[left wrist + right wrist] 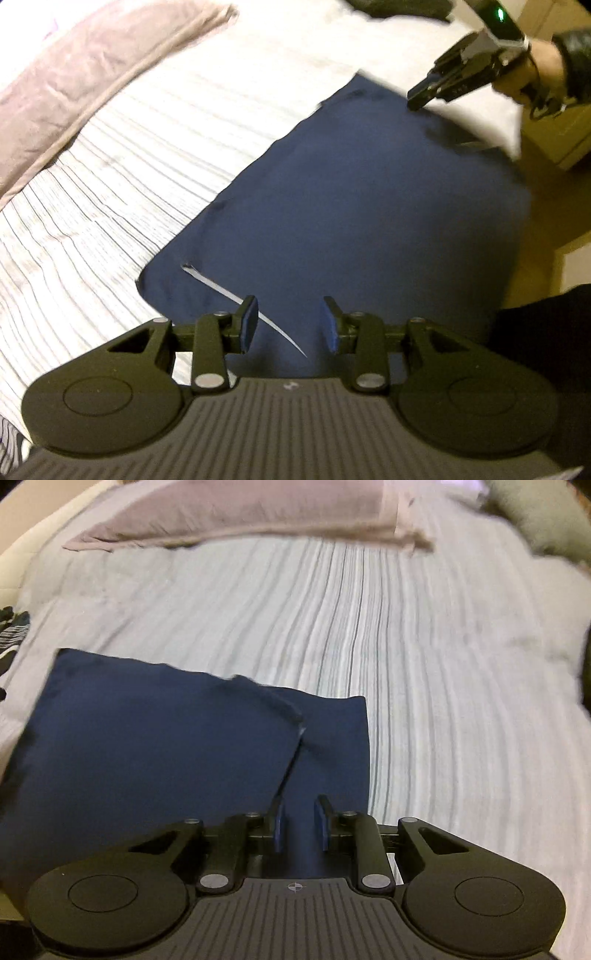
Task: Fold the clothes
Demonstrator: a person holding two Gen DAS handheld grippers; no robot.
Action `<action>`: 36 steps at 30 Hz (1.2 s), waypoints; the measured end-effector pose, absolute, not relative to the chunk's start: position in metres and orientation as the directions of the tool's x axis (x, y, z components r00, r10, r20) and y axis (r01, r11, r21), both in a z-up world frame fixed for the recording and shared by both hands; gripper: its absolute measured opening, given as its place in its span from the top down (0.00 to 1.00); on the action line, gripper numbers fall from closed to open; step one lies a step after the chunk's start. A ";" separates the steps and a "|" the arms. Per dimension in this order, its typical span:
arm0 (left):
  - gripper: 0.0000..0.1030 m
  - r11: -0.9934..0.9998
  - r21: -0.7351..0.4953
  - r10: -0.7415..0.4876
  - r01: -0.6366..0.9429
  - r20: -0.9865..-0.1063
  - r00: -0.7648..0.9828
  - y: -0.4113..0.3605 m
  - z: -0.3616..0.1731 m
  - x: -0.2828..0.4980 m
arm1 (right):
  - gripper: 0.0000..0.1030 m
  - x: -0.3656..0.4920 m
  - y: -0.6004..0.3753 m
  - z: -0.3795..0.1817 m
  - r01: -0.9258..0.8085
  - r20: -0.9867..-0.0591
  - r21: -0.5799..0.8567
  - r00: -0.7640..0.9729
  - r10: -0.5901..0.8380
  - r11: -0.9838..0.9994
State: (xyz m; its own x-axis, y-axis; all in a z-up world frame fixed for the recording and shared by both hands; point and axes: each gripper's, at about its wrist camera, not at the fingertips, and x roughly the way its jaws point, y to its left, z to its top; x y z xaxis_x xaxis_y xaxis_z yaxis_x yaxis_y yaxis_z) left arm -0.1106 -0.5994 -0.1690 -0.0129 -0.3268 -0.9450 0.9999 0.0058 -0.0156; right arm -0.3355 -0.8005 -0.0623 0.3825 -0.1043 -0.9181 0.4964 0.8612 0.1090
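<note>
Item: navy garment, lying in a flat rectangle at the striped bedspread's near edge. Left gripper and right gripper: both agape, empty, over its corners. Advice: pinch corners evenly.

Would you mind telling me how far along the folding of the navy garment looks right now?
Partly done: the navy garment lies flat on the striped bedspread as a rough rectangle, one flap already folded over. In hand: nothing gripped; the left gripper and right gripper are open above its edges. Left: further folds. A striped item at the bed's edge may also be waiting.
</note>
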 end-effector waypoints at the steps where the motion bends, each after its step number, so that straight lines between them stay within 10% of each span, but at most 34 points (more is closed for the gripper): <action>1: 0.69 0.008 -0.010 -0.315 1.000 -0.949 -0.007 -0.609 -0.178 -0.110 | 0.78 -0.330 -0.814 -0.073 0.494 -0.921 0.123 0.379 -0.086 0.861; 21: 0.60 0.044 0.056 -0.261 0.997 -0.963 0.065 -0.680 -0.217 -0.065 | 0.78 -0.367 -0.905 -0.092 0.600 -0.846 0.386 0.533 0.009 0.700; 23: 0.60 0.043 0.058 -0.249 0.997 -0.966 0.067 -0.677 -0.218 -0.062 | 0.99 -0.368 -0.903 -0.087 0.585 -0.833 0.420 0.552 0.039 0.694; 36: 0.60 0.052 0.055 -0.231 0.997 -0.971 0.065 -0.663 -0.224 -0.060 | 0.95 -0.385 -0.880 -0.062 0.611 -0.871 0.132 0.448 -0.203 0.781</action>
